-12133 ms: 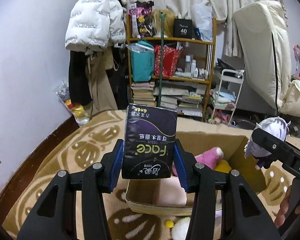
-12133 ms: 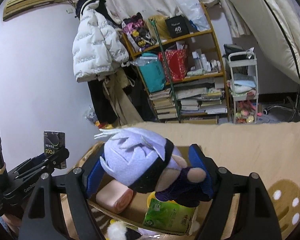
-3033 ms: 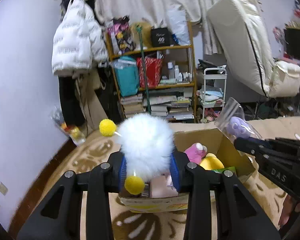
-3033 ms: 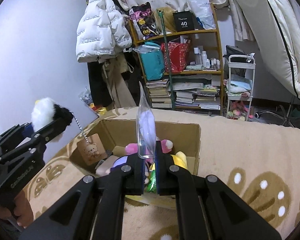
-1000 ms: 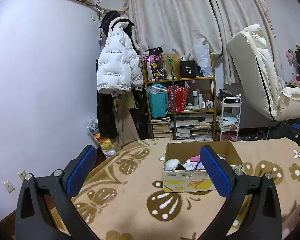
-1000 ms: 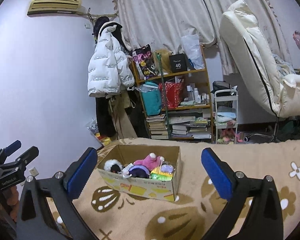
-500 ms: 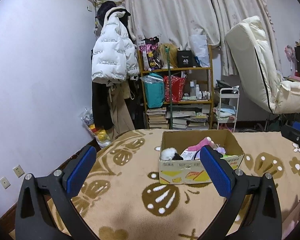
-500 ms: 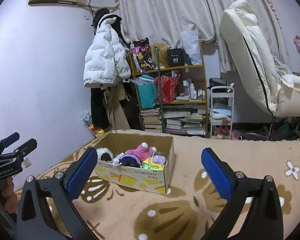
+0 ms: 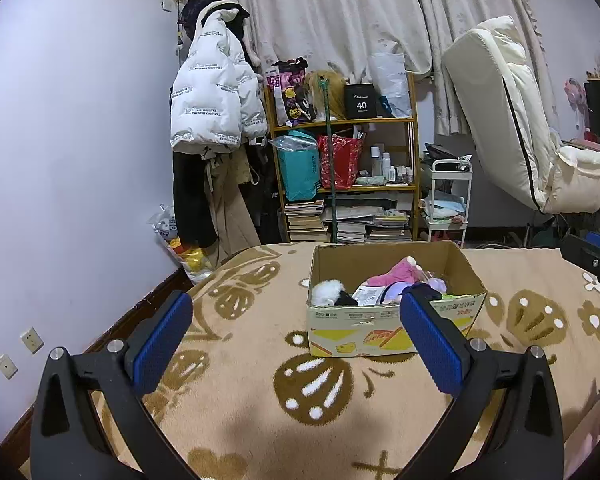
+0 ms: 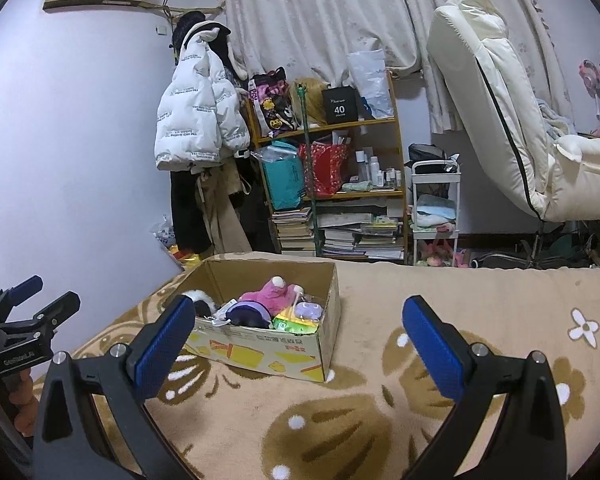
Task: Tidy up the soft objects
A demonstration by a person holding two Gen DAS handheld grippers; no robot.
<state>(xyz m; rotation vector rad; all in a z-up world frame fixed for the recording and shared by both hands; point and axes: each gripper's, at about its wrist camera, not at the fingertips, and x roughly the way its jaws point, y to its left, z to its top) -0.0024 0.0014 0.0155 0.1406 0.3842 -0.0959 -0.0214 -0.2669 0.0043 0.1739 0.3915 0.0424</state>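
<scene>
Hovering wide open and empty above the patterned blanket (image 10: 340, 412), the left gripper (image 9: 296, 340) and right gripper (image 10: 298, 342) face the cardboard box (image 10: 268, 350); its piled plush toys (image 10: 274, 294) could spill if a gripper bumps it.

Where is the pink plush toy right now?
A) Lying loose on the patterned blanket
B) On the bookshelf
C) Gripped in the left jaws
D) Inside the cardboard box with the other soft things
D: the pink plush toy sits on the pile inside the cardboard box, while the left gripper and right gripper both stand wide open and hold nothing.
</scene>
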